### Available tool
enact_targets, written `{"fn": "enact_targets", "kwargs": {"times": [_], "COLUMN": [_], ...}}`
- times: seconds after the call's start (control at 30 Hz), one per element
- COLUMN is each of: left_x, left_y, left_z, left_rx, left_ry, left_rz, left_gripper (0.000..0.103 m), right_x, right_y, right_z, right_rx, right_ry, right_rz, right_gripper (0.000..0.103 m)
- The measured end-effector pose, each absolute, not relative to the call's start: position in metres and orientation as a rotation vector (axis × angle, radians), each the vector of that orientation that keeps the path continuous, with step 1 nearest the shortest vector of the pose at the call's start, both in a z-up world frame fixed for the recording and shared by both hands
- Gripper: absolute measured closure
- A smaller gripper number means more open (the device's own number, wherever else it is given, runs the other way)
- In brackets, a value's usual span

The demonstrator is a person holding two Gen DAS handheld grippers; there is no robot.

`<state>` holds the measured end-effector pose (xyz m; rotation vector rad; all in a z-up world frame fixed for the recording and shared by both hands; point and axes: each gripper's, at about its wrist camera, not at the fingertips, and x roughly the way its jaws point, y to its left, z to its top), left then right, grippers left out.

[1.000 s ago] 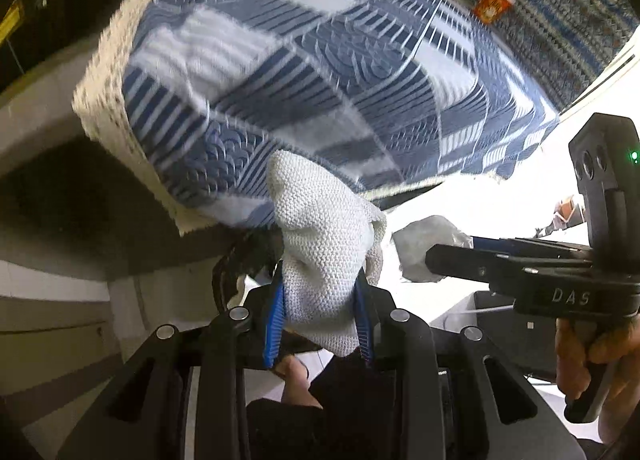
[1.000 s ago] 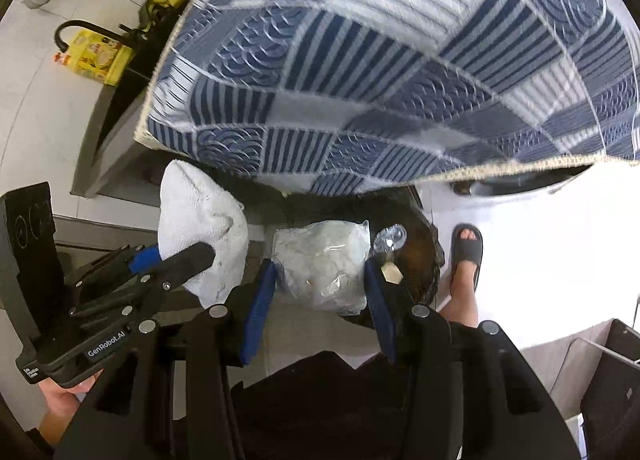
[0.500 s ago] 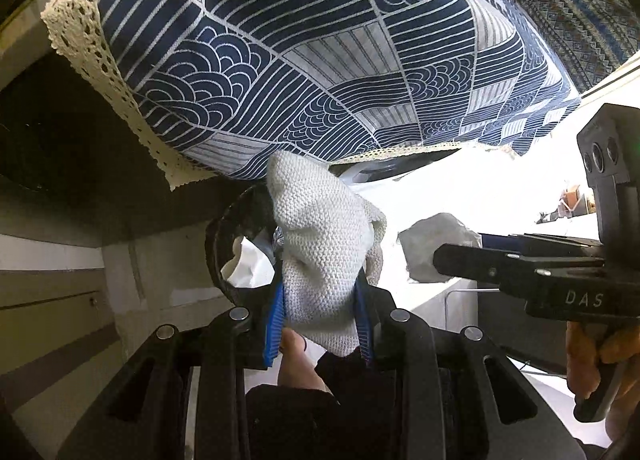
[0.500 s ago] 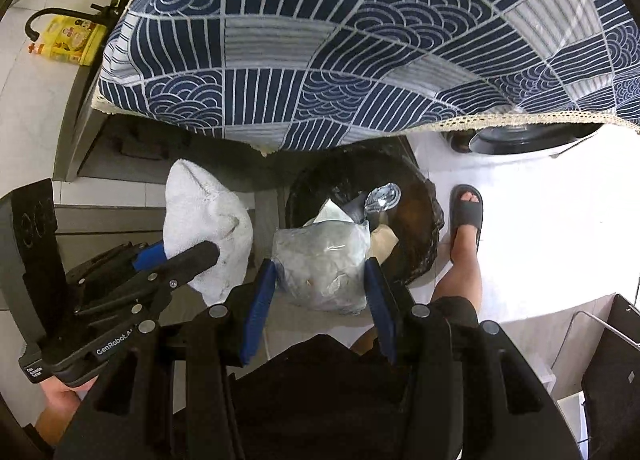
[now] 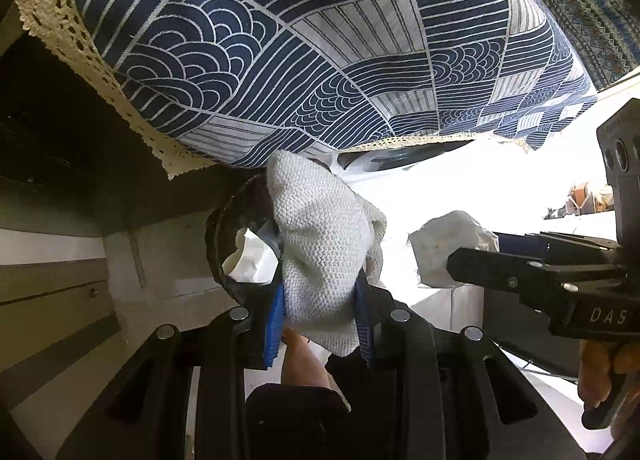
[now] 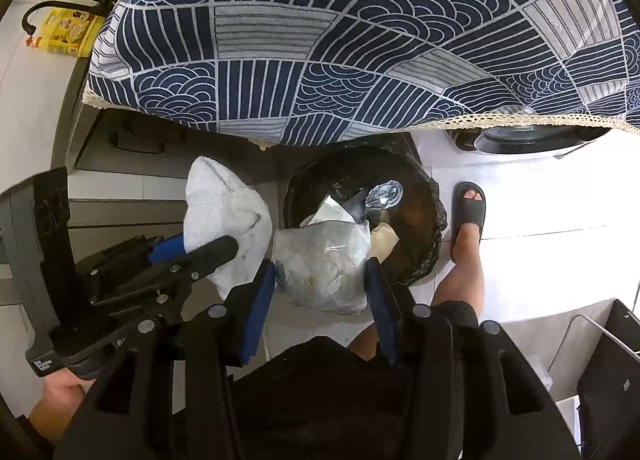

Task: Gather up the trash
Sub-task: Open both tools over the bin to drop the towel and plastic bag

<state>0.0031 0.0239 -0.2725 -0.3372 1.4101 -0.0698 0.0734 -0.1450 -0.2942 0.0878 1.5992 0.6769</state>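
A white knitted cloth [image 5: 324, 227] is pinched between the blue pads of my left gripper [image 5: 320, 300], which is shut on it. My right gripper [image 6: 320, 276] is shut on a crumpled clear plastic bag [image 6: 320, 260]. Both point steeply down over a round bin lined with a black bag [image 6: 424, 227], which holds paper, a foil piece and other trash. The plastic bag hangs over the bin's near rim. The cloth [image 6: 224, 211] hangs just left of the bin. In the left wrist view the bin [image 5: 218, 244] is partly hidden behind the cloth, and the plastic bag [image 5: 444, 244] shows to the right.
A table draped in a blue-and-white patterned cloth [image 6: 360, 39] overhangs the bin's far side. A person's foot in a dark sandal [image 6: 468, 207] stands right of the bin on the white floor. A black crate [image 6: 608, 372] sits at the far right, a yellow packet [image 6: 68, 35] at the far left.
Both grippers have sunk below the table's edge with the cloth and plastic bag still held. The tabletop has slid out of view and the bin has come into full view.
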Motion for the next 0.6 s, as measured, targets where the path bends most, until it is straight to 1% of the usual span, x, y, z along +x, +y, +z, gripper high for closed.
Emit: {"fn": "enact_targets", "kwargs": {"times": [0.1,0.17,0.23,0.27,0.3,0.47,0.6], "left_x": [0.005,0.006,0.008,0.009,0.01,0.013,0.014], "left_y": [0.025,0.026,0.025,0.025,0.025,0.028,0.031], "left_z": [-0.276,-0.277,-0.277,-0.277,-0.277,-0.278,-0.277], "left_rx": [-0.335,-0.332,-0.324,-0.32,-0.317,-0.319,-0.321], "left_ry": [1.42,1.427,1.428,1.429,1.431,1.435,1.434], "left_rz": [-0.064,-0.062,-0.065,-0.064,-0.059,-0.051,-0.045], "left_gripper": [0.074,0.071,0.07,0.069,0.067,0.056,0.056], "right_x": [0.074,0.075,0.077,0.079,0.08,0.087,0.087], "right_y": [-0.146,-0.147,-0.15,-0.152,-0.153,-0.161,-0.164], "right_z": [-0.299,-0.301,-0.303,-0.303,-0.304,-0.306,-0.304], "right_rx": [0.102,0.115,0.137,0.158,0.179,0.22,0.217], "right_ry": [1.609,1.617,1.615,1.616,1.62,1.638,1.634], "right_rz": [0.675,0.672,0.666,0.662,0.66,0.635,0.629], "right_gripper": [0.055,0.055,0.05,0.044,0.042,0.042,0.042]}}
